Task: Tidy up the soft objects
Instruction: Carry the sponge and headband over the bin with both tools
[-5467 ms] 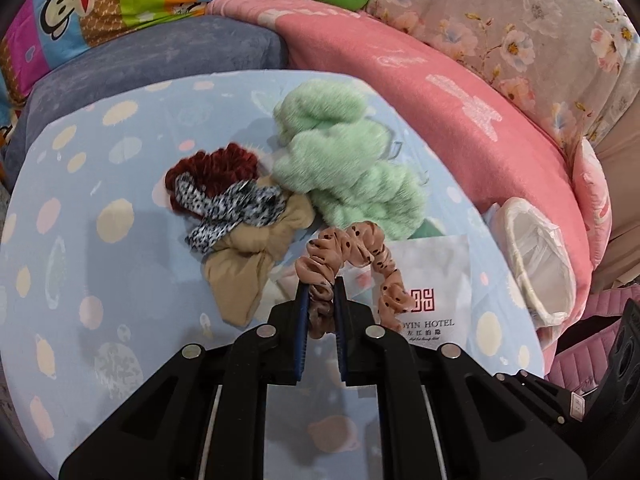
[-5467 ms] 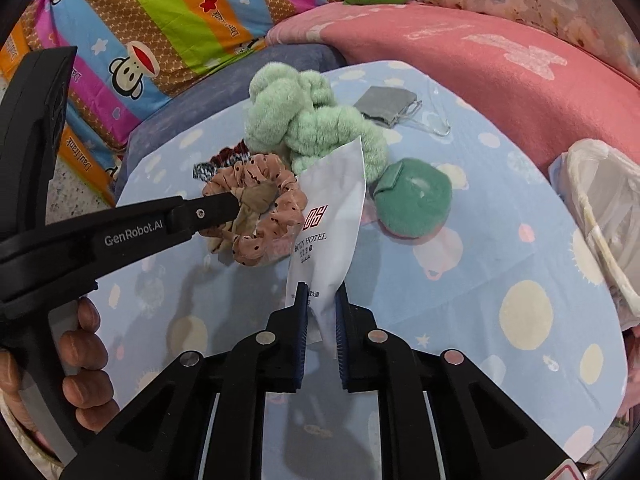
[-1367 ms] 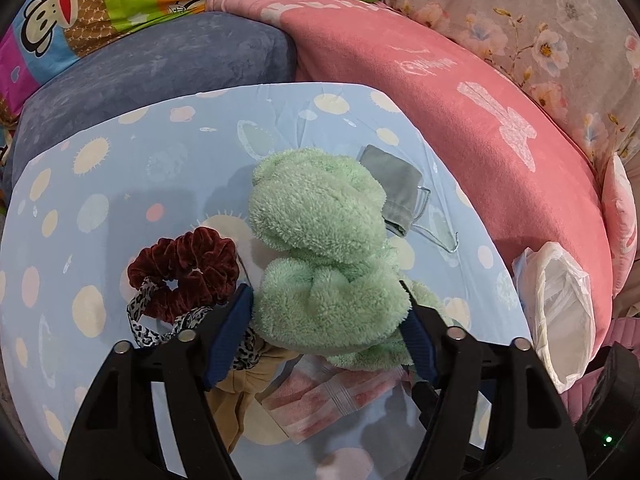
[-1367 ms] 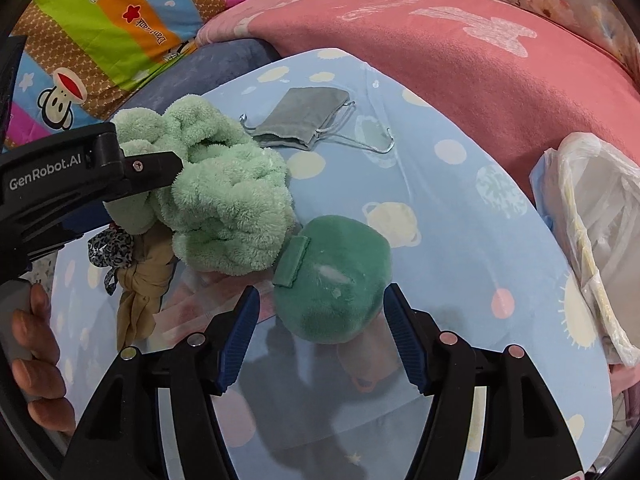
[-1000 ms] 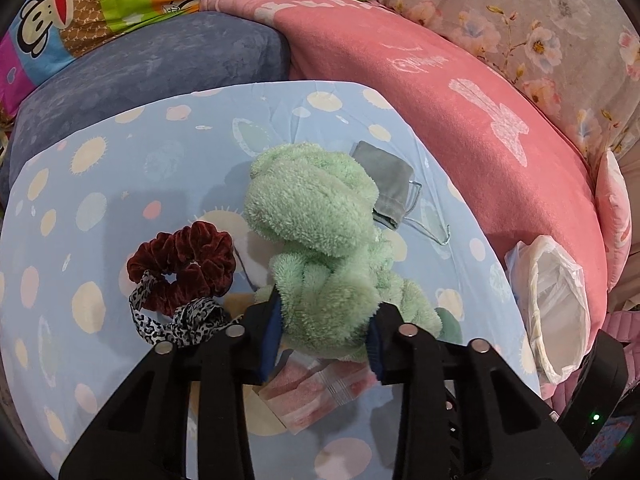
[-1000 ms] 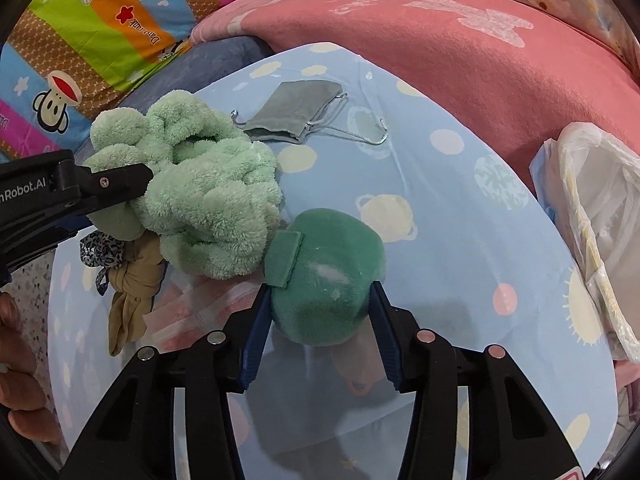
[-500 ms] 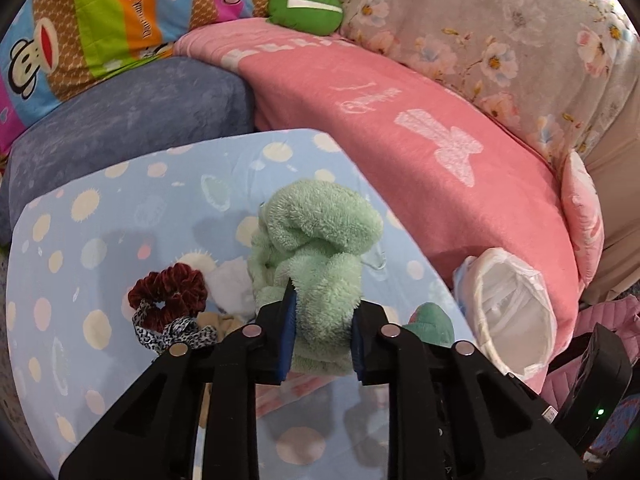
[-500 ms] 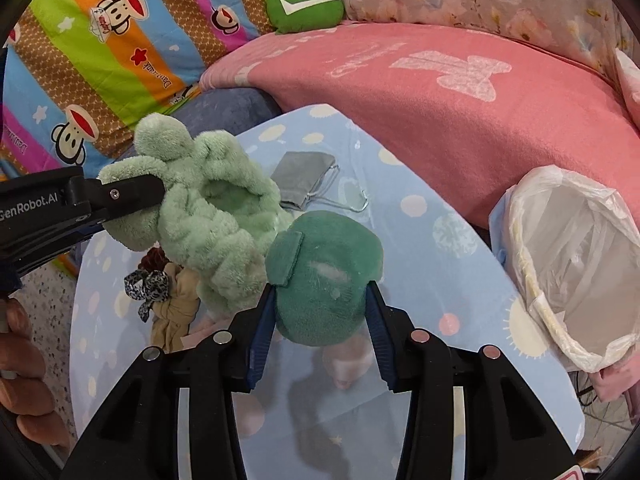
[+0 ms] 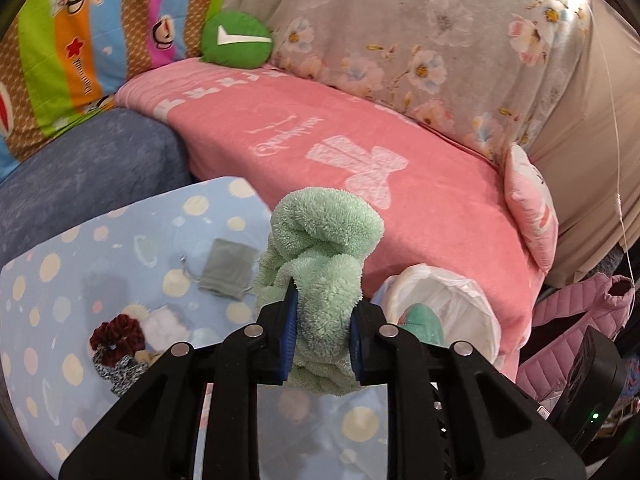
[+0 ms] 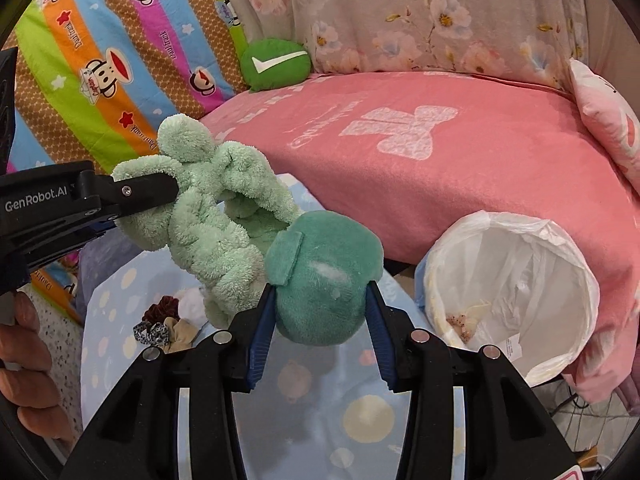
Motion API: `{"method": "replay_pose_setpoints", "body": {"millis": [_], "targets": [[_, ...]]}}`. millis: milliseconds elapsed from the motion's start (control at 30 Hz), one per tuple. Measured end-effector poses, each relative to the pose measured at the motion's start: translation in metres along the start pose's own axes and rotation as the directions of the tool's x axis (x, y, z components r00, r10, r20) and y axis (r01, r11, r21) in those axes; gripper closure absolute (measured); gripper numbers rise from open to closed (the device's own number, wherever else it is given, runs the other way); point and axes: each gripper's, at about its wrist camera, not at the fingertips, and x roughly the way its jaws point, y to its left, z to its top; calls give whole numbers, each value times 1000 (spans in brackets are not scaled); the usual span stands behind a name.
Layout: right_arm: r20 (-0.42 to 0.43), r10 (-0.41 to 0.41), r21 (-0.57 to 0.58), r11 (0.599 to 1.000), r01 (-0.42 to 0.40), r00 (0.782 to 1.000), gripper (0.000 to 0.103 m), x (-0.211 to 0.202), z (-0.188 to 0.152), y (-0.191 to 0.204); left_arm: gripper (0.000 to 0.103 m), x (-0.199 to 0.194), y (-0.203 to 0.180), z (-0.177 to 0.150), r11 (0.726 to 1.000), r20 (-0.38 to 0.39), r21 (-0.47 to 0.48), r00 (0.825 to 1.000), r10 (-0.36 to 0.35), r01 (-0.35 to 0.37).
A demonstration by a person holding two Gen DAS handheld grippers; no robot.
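Left gripper (image 9: 322,334) pinching fluffy green headband (image 9: 320,256) above the table (image 9: 60,320), right gripper (image 10: 320,334) clamping green plush ball (image 10: 324,280) beside it, lined bin (image 10: 508,292) at table's right edge, scrunchies (image 9: 116,348) on table.

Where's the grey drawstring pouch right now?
In the left wrist view, the grey pouch lies flat on the dotted blue tabletop, left of the held fluffy green headband and above the dark red scrunchie.

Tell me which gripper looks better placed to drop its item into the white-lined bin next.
Probably the right gripper. Its dark green plush ball hangs just beside the open bin, while the left gripper, shut on the fluffy mint headband, sits farther from that opening.
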Motion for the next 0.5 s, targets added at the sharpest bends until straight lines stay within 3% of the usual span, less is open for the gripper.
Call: {"method": "replay_pose_setpoints", "body": {"millis": [500], "targets": [[71, -152, 172, 975, 138, 986, 61, -42, 9, -120, 82, 32, -121, 13, 979, -37, 150, 990, -137, 141]]}}
